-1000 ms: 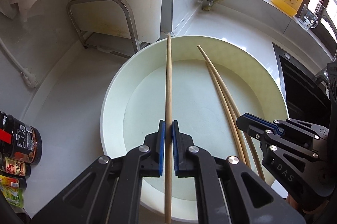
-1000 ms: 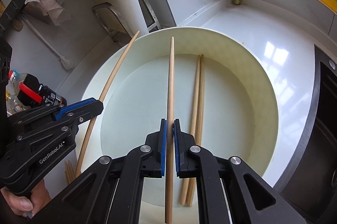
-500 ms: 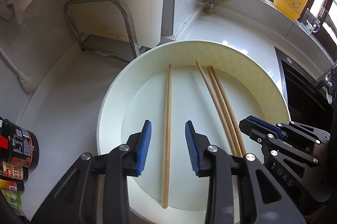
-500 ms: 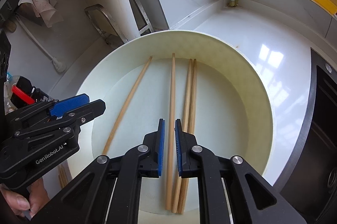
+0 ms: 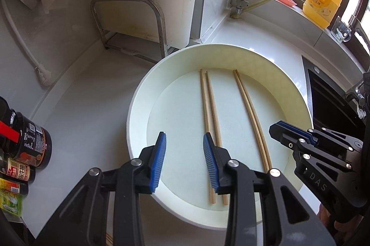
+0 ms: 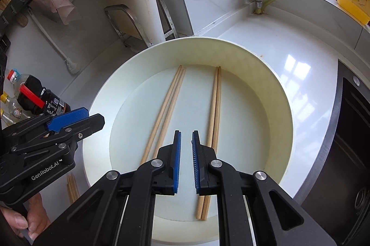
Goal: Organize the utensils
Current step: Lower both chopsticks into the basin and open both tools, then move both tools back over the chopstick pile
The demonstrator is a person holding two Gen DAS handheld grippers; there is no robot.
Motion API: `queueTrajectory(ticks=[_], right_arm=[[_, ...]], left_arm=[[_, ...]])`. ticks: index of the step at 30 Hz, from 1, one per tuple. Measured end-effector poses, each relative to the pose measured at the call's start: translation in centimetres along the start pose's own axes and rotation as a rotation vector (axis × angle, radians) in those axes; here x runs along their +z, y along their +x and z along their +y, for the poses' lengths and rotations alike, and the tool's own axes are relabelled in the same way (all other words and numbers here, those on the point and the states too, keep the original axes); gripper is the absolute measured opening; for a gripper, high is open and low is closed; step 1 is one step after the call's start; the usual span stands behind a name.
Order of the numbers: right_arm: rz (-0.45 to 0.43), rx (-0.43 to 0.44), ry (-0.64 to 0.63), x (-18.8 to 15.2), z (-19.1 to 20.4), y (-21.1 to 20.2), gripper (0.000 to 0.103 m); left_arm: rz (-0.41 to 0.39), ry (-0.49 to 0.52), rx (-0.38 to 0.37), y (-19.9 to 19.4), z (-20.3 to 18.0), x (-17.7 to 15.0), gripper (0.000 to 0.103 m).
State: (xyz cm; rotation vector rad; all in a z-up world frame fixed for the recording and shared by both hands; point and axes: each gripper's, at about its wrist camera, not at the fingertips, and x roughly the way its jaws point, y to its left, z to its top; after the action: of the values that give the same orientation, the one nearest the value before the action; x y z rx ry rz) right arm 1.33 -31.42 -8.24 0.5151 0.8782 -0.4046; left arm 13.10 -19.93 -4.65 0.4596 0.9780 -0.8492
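Now the open, empty left gripper (image 5: 184, 157) hovers just left of the nearer chopstick pair (image 5: 211, 128).

White countertop (image 5: 87, 93), big round tray (image 5: 138, 107), sauce jars (image 5: 30, 142), loose chopsticks (image 6: 72, 188)

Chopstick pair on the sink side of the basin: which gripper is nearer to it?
Right. The right gripper hangs just beside the sink-side chopstick pair. The left gripper is by the other chopstick pair, farther toward the sauce jars.
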Motion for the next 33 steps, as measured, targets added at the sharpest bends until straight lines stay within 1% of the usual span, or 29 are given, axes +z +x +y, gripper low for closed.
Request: queueTrajectory(ticks=[5,9,12,17,22,26,28,33], right_arm=[[-0.012,0.008,-0.025,-0.7,1.1,-1.2,0.010],[-0.018,0.016,-0.048,-1.4,2.0,-2.3,0.012],[-0.027,0.022,-0.070,-1.9,2.7,-3.2,0.017],[-0.033,0.043,-0.112,-3.0,3.8,-4.4,0.019],[-0.020,0.076,-0.165,-4.4,4.9,-5.0,0.023],[0.000,0.108,-0.212,-5.5,5.9,-5.3,0.026],[0.015,0.126,-0.241,-6.2,6.6,-5.3,0.029],[0.057,0.171,-0.311,-7.8,8.3,-4.9,0.034]], left_arm=[[-0.012,-0.026,0.014,-1.7,0.7,-1.5,0.033],[-0.027,-0.039,0.025,-3.2,1.1,-2.6,0.033],[-0.043,-0.048,0.033,-4.4,1.2,-3.6,0.037],[-0.053,-0.077,0.059,-6.1,1.3,-5.8,0.039],[-0.050,-0.138,0.089,-7.6,1.8,-8.6,0.043],[-0.044,-0.198,0.123,-8.6,2.5,-11.0,0.050],[-0.039,-0.232,0.142,-9.1,3.1,-12.2,0.053],[-0.039,-0.328,0.199,-10.1,4.5,-15.1,0.067]])
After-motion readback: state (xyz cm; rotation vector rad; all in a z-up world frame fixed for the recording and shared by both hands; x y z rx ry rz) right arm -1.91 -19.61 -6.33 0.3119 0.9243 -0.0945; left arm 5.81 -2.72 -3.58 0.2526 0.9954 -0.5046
